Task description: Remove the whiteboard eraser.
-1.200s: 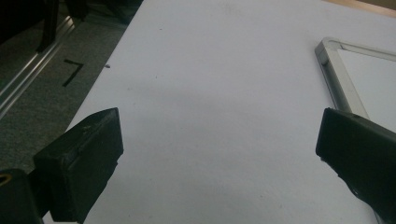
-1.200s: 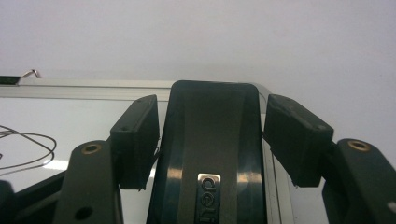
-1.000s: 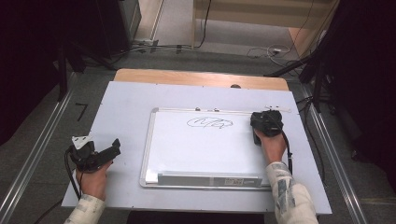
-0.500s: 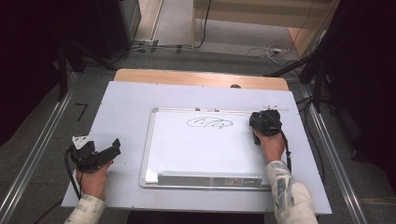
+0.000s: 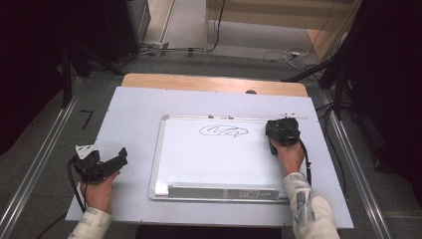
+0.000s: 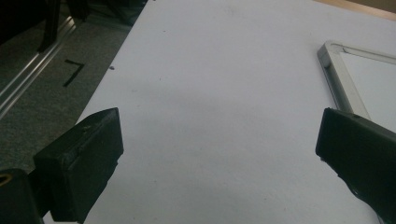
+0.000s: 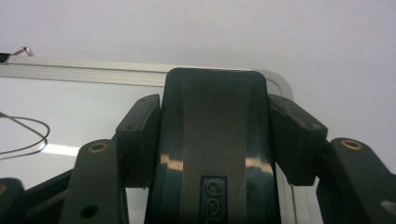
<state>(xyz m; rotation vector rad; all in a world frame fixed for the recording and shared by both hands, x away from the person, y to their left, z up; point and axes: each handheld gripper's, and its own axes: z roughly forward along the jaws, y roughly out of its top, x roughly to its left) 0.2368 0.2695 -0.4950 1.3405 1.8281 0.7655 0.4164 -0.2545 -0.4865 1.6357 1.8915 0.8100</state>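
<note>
From the high view, the whiteboard (image 5: pixel 219 157) lies flat in the middle of the pale table (image 5: pixel 134 109), a black scribble (image 5: pixel 223 131) near its top edge. The right gripper (image 5: pixel 281 132) sits at the board's upper right corner, right of the scribble; the left gripper (image 5: pixel 107 163) rests on the table, left of the board and apart from it.

Over to the left gripper view: the jaws stand wide apart, bare tabletop between them, the whiteboard's metal corner (image 6: pixel 334 60) just off to the right.

Right gripper view now: the jaws have just been closing, and both pads (image 7: pixel 140 140) press the flanks of a dark whiteboard eraser (image 7: pixel 212 140), clamped tight over the board's corner.
</note>
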